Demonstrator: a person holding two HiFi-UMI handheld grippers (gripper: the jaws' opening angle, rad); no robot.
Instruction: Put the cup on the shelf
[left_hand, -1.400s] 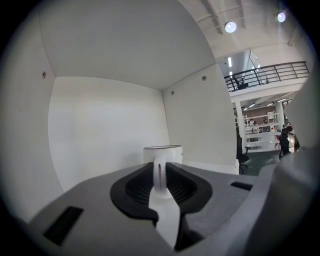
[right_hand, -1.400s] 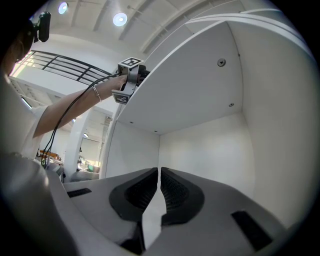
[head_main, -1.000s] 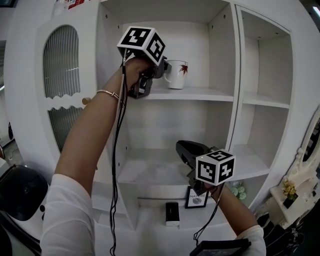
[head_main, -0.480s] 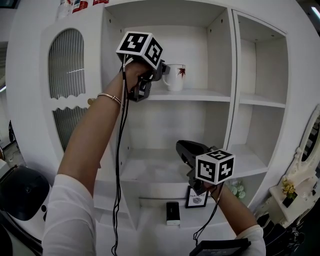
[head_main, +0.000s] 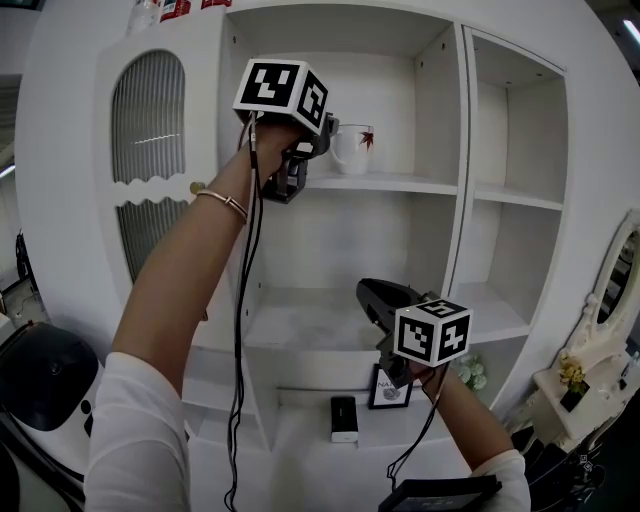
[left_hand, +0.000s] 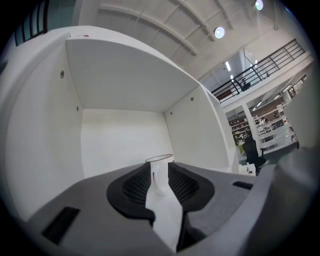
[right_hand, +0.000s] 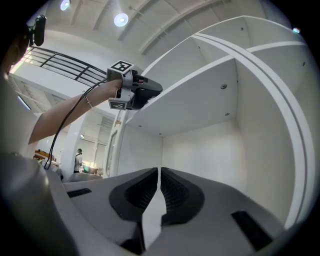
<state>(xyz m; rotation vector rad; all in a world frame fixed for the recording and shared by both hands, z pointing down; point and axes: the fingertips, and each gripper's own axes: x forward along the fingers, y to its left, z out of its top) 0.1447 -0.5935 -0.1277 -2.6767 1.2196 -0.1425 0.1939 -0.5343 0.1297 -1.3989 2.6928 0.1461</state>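
1. Far left of cup (head_main: 353, 149): door (head_main: 148, 130) with ribbed glass and an arched top.
2. Just left of cup: left gripper (head_main: 322, 135), held level at cup height. Open, nothing between the pads. Tips just short of the cup, apparently not touching. Bracelet (head_main: 222, 200) on the wrist lower down.
3. Cup itself: white, red leaf mark, upright on the upper shelf (head_main: 400, 184). Seen straight through the jaw gap in the left gripper view.
4. Well below cup, slightly right: right gripper (right_hand: 159, 175), closed on nothing, aimed into the lower compartment.
5. Far below cup: framed picture (head_main: 390, 388) on the bottom level, small dark block (head_main: 343, 418) beside it.
6. Right of cup, past a divider: side shelves (head_main: 520, 195).
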